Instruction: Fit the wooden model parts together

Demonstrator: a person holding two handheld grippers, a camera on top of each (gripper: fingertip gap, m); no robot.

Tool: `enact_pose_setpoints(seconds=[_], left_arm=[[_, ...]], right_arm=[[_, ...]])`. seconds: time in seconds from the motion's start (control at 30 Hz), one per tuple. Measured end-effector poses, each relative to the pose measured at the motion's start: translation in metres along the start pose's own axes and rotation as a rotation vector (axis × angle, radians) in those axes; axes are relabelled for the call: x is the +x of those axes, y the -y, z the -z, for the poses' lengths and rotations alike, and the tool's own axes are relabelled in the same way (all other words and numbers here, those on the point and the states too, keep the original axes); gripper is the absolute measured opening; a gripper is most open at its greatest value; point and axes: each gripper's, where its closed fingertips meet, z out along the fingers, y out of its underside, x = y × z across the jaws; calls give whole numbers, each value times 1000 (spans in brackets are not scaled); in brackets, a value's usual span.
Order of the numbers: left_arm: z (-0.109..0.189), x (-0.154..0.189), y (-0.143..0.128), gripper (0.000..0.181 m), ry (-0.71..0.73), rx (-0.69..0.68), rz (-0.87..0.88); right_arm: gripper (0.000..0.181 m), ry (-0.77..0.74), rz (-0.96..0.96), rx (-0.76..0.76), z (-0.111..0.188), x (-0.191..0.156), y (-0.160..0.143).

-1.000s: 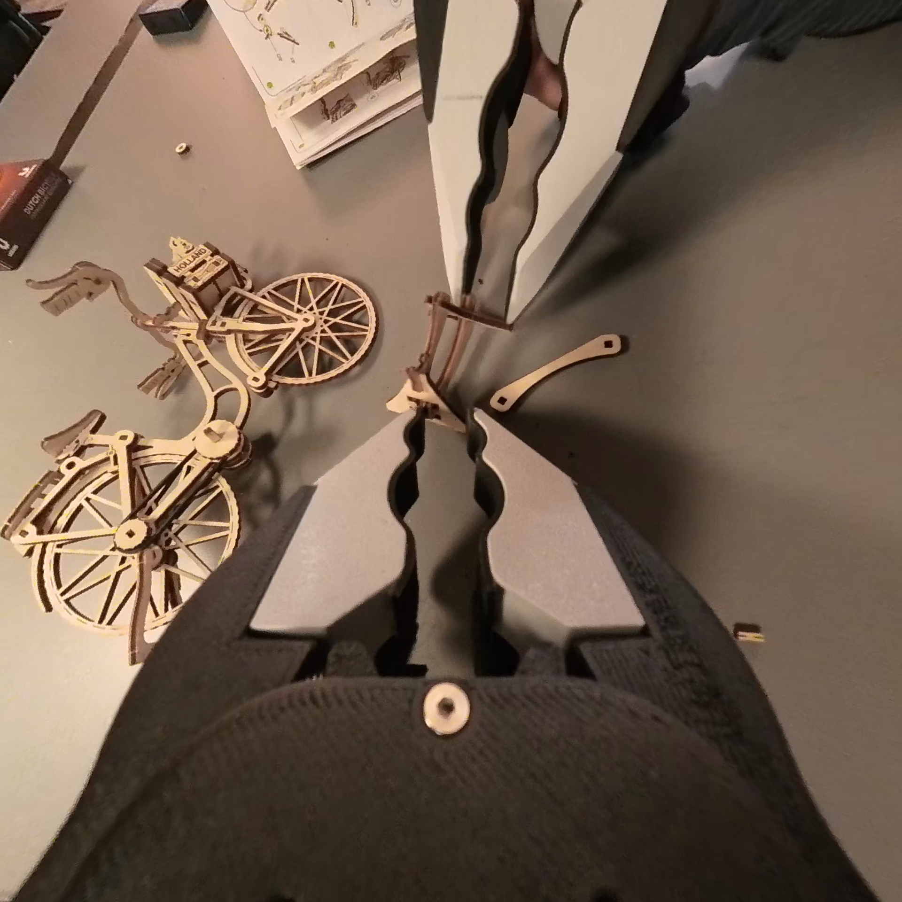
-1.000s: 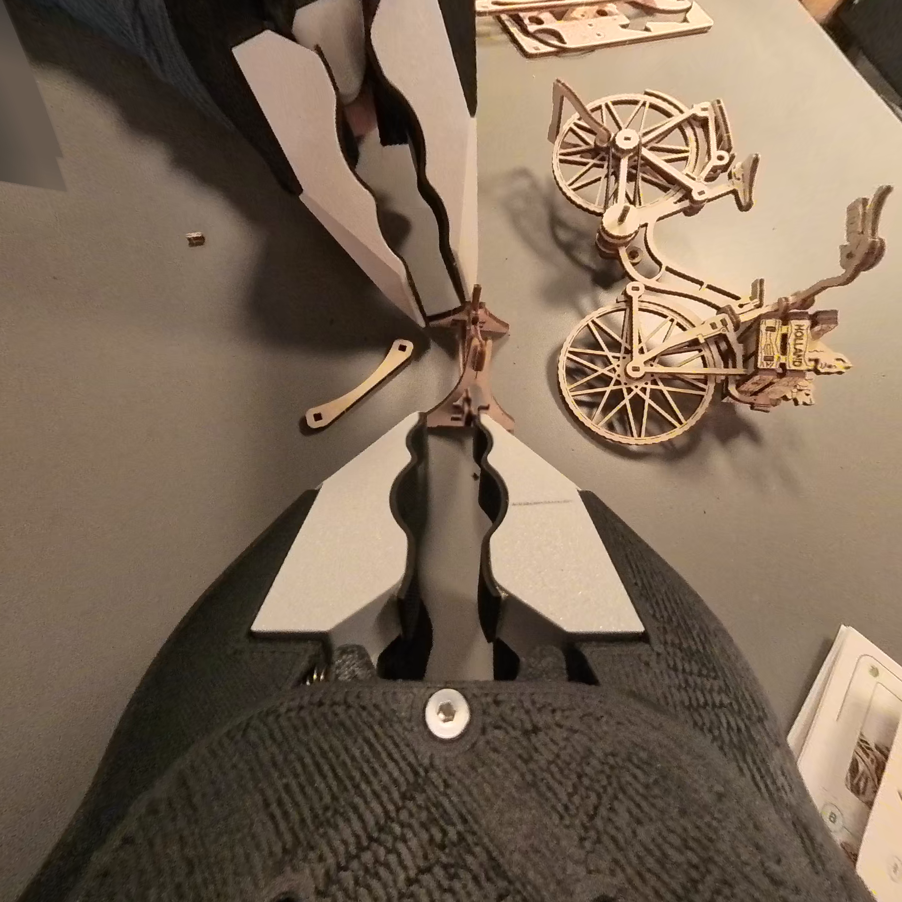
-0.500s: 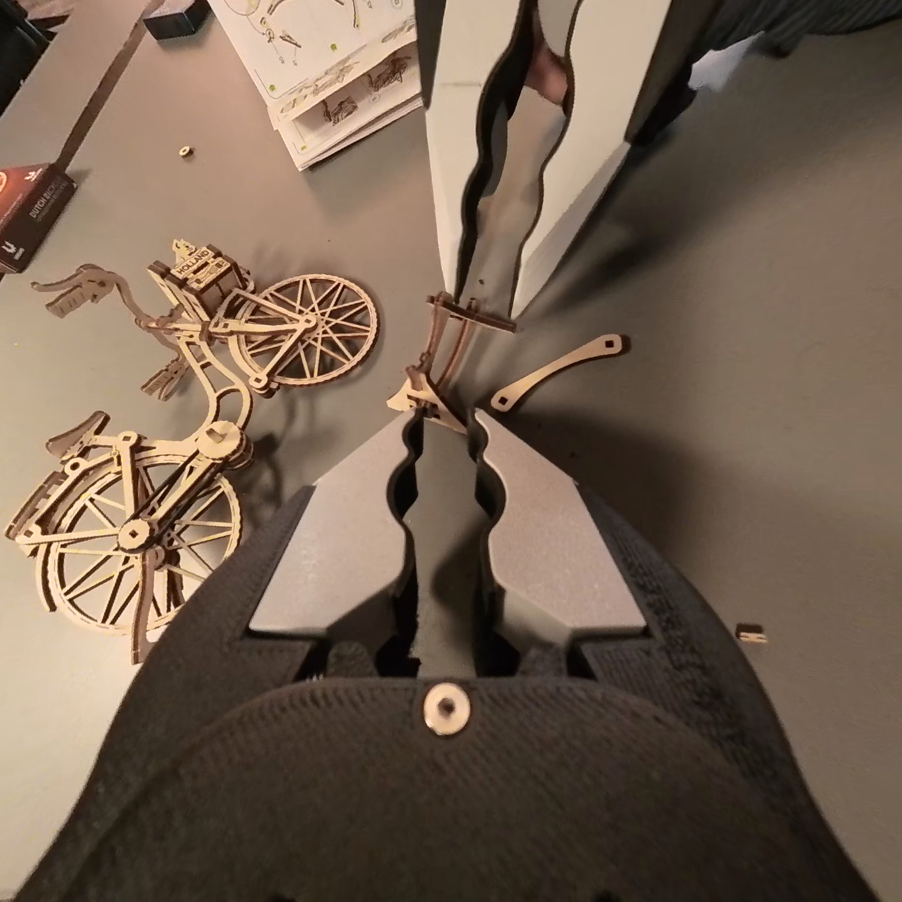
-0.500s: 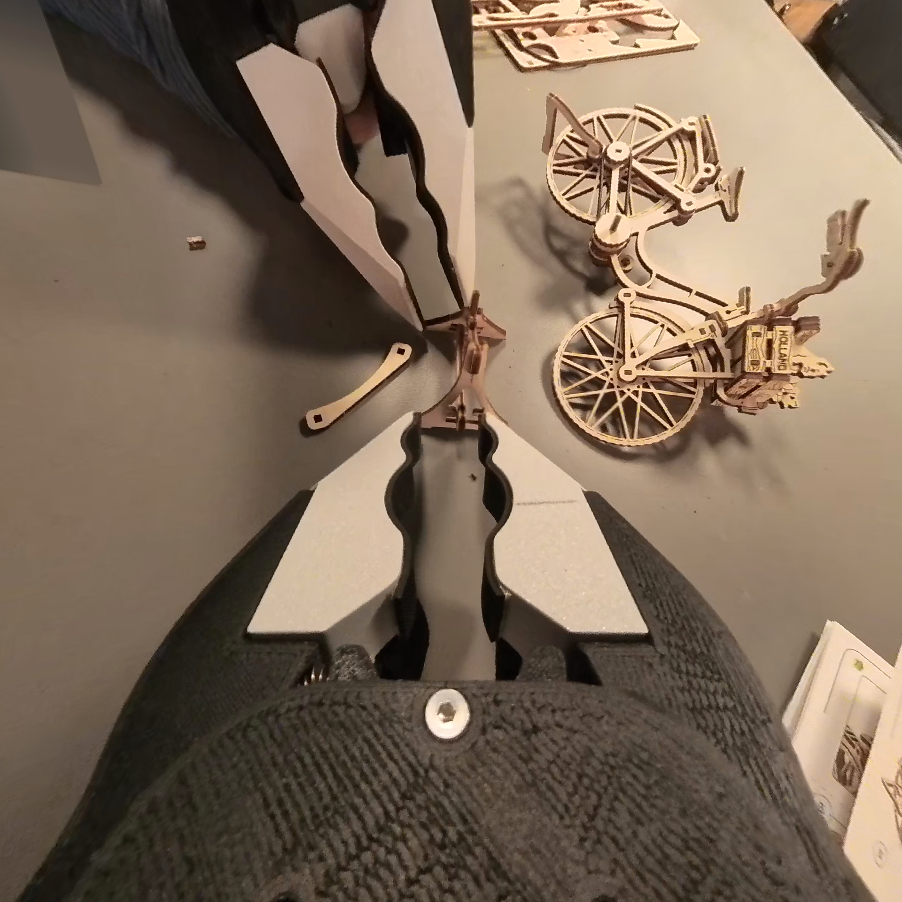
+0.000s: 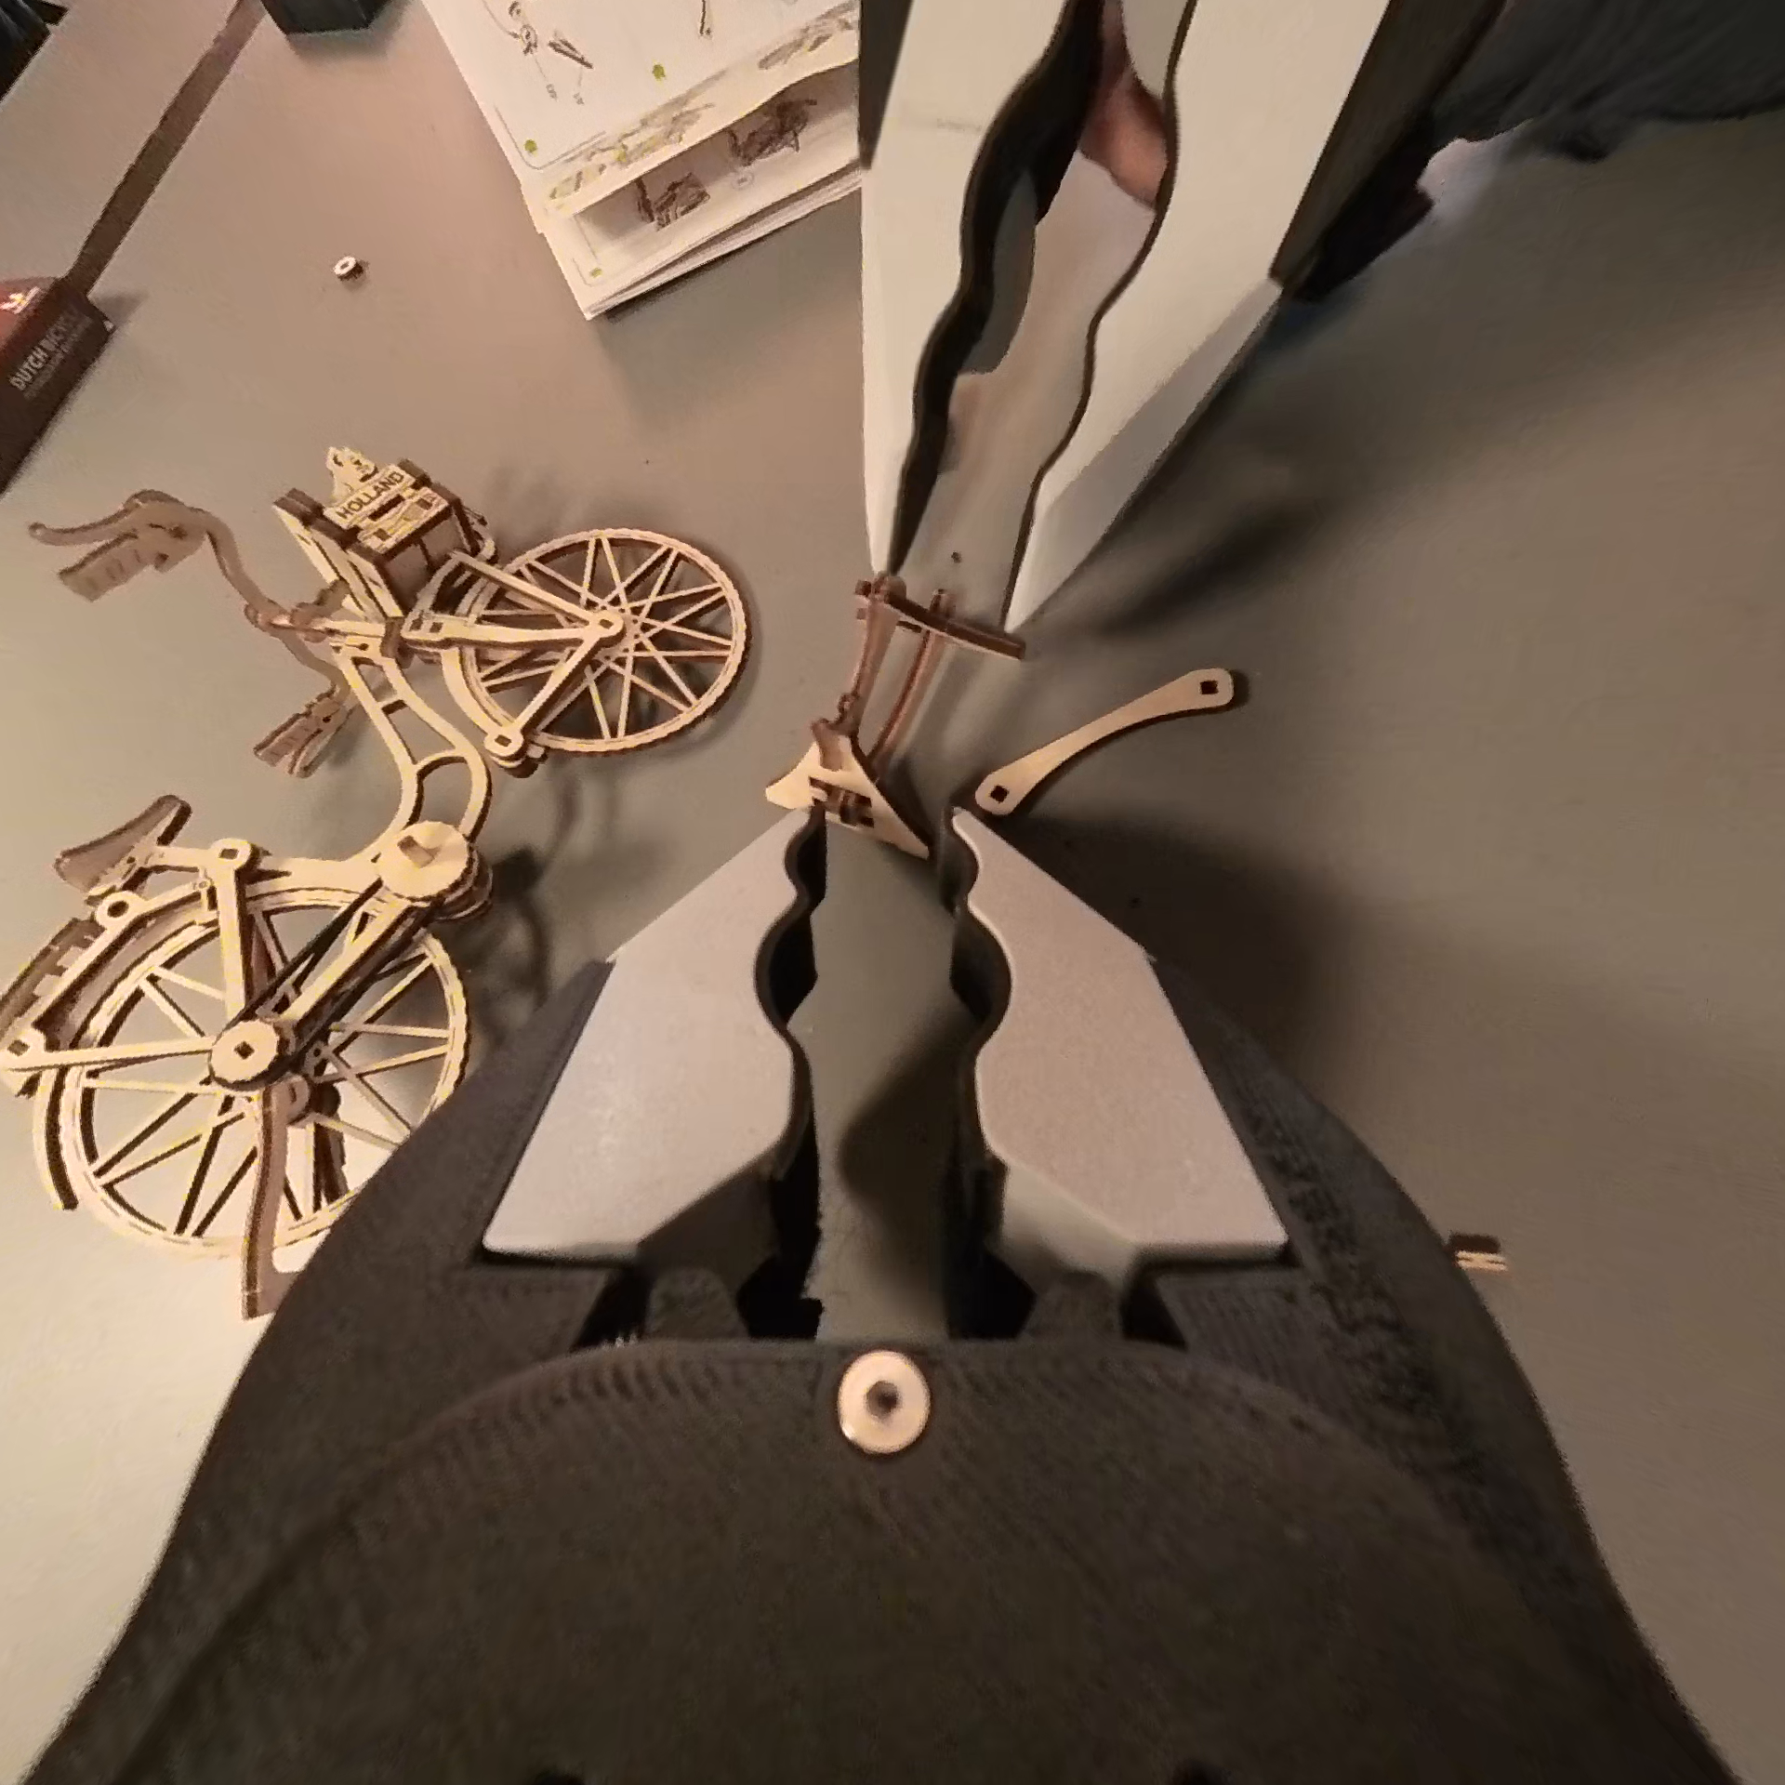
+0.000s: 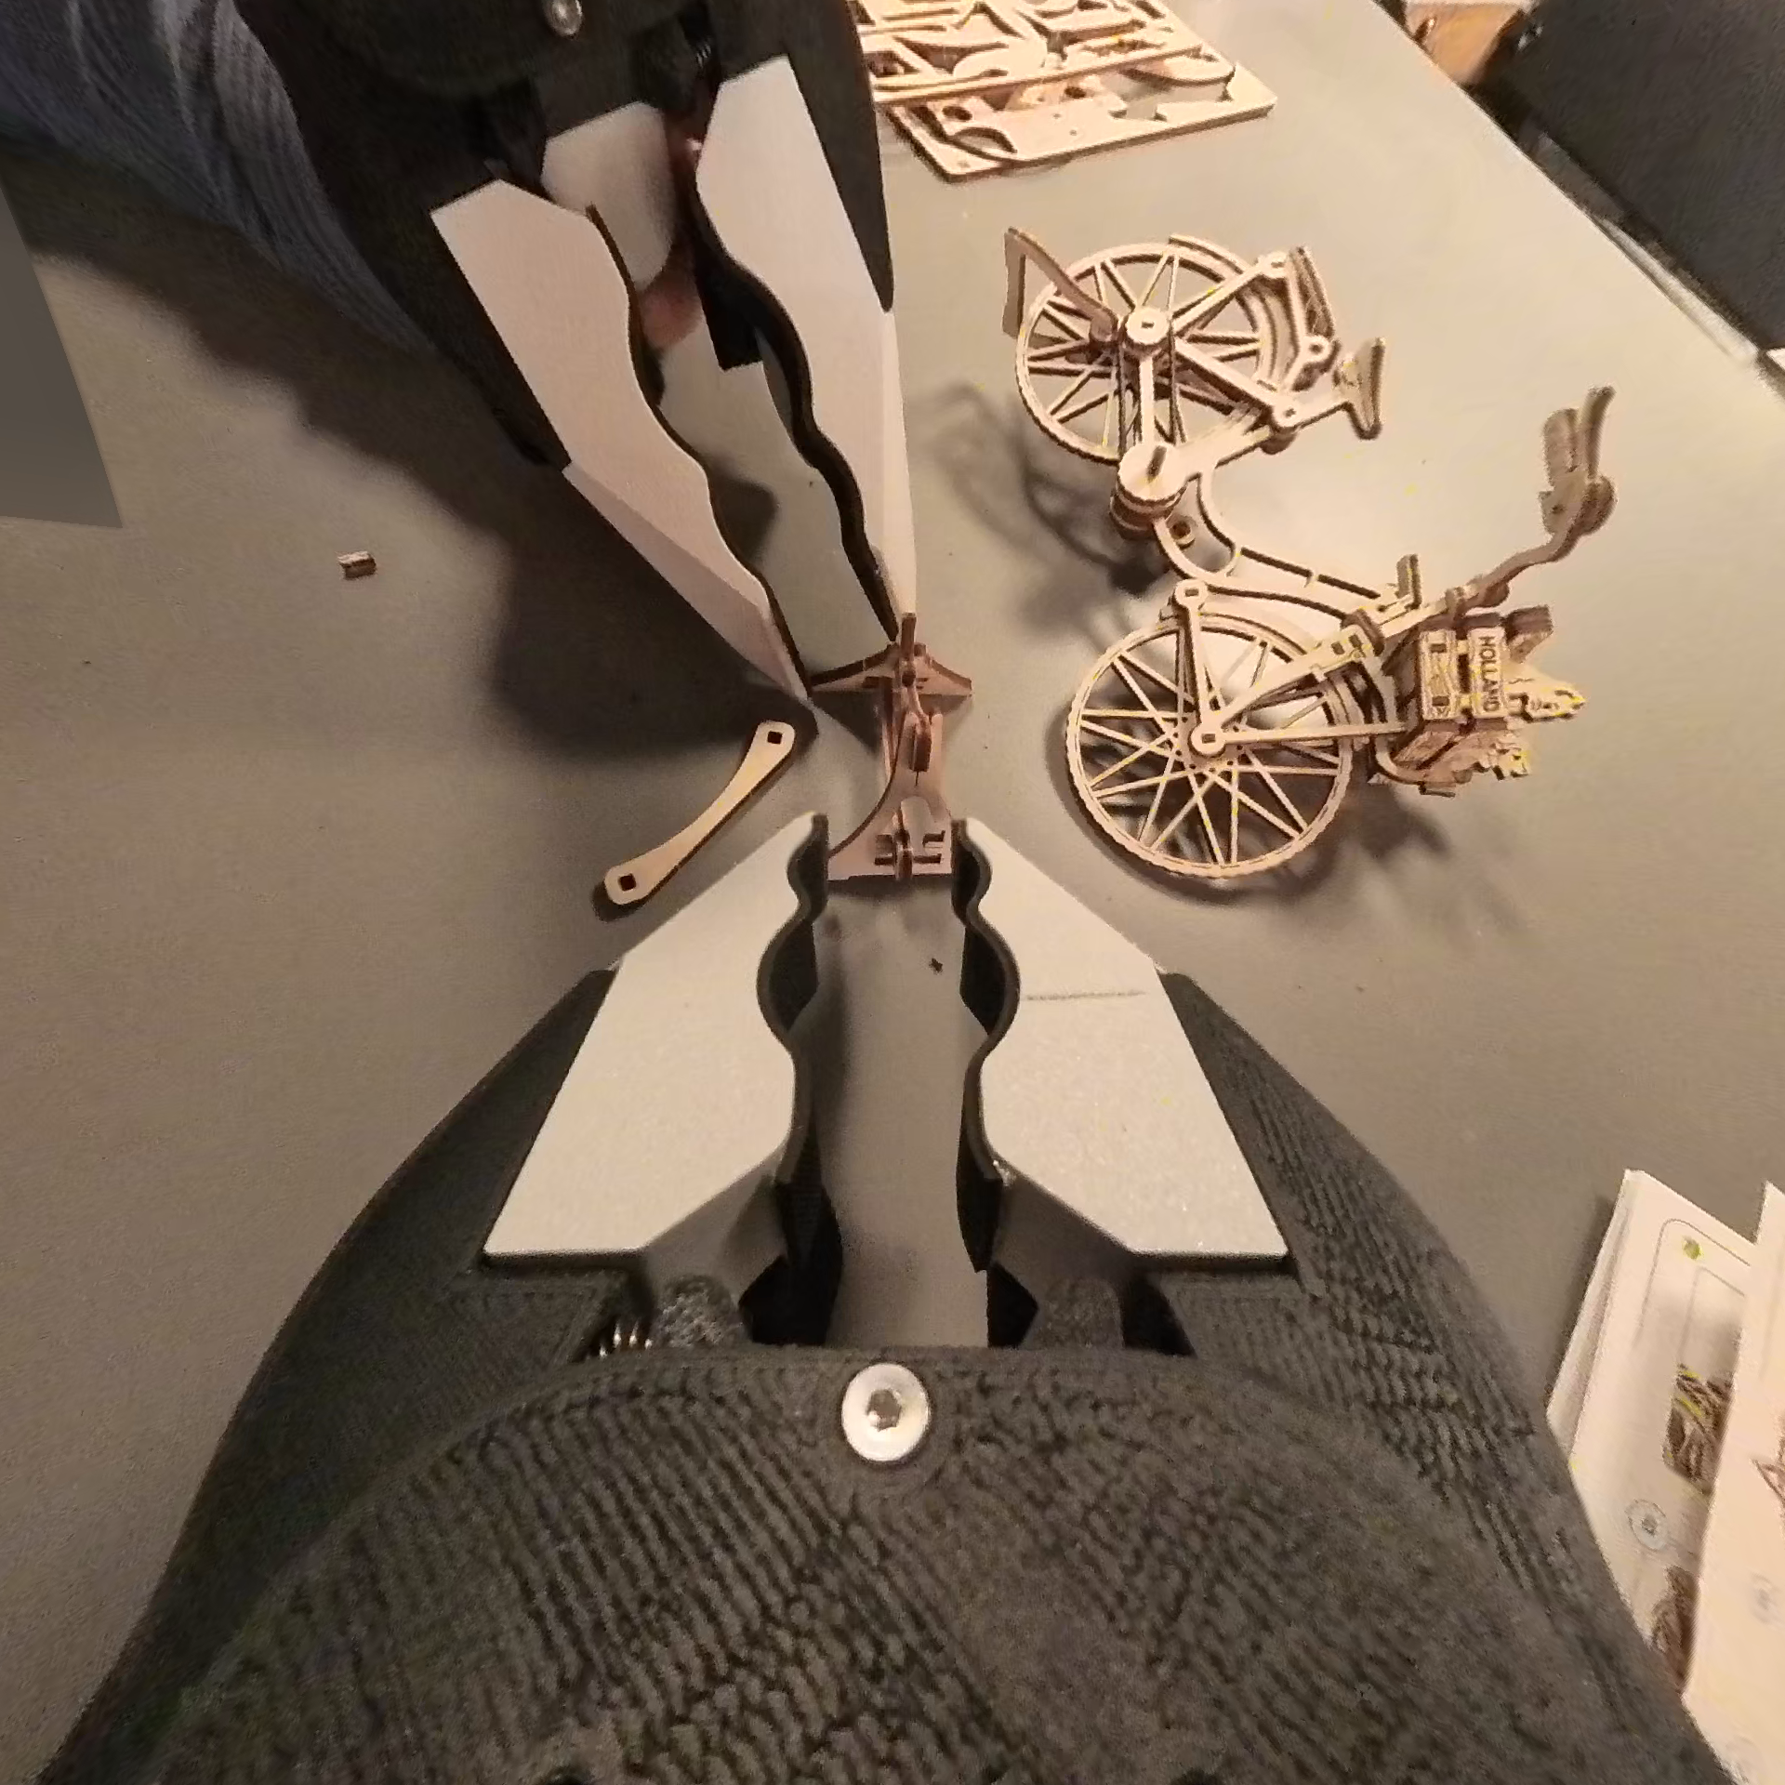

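Note:
A small wooden sub-assembly (image 5: 884,710) is held just above the grey table (image 5: 1497,773), between both grippers. My left gripper (image 5: 884,821) is shut on its pale triangular end. My right gripper (image 6: 889,842) is shut on the other, flat slotted end (image 6: 893,850). In the left wrist view the right gripper (image 5: 942,594) comes in from the top; in the right wrist view the left gripper (image 6: 850,676) comes in from the upper left. A loose curved wooden strip (image 5: 1101,739) lies on the table beside the sub-assembly, also in the right wrist view (image 6: 700,816).
A nearly built wooden bicycle (image 5: 430,855) lies on its side to the left of my left gripper, on the right in the right wrist view (image 6: 1149,473). An instruction booklet (image 5: 676,145), a dark box (image 5: 39,357), wooden part sheets (image 6: 1053,97) and a small wooden bit (image 5: 1476,1265) lie around. About 4 centimeters separates my left fingertips from my right. The nearly built wooden bicycle (image 5: 430,855) sits 8 centimeters or so from the ends of my left fingers. Seen from the right wrist view (image 6: 1153,474) as well.
Both grippers keep hold of the sub-assembly. The right gripper has shifted and tilted slightly; the parts on the table have not moved.

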Motion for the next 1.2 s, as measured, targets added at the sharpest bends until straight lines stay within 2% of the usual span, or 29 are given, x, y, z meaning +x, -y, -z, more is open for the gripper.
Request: enact_pose_setpoints(seconds=[0.2,0.33,0.6,1.2], left_arm=[[0,0,0,22,-2,-2,7],[0,-1,0,22,-3,-3,9],[0,-1,0,22,-2,-3,9],[0,0,0,19,-3,-3,1]], right_arm=[[20,-23,6,5,1,2,2],[27,-58,16,1,0,4,3],[28,-126,90,-79,-3,8,-5],[15,-50,77,-81,-4,1,-9]])
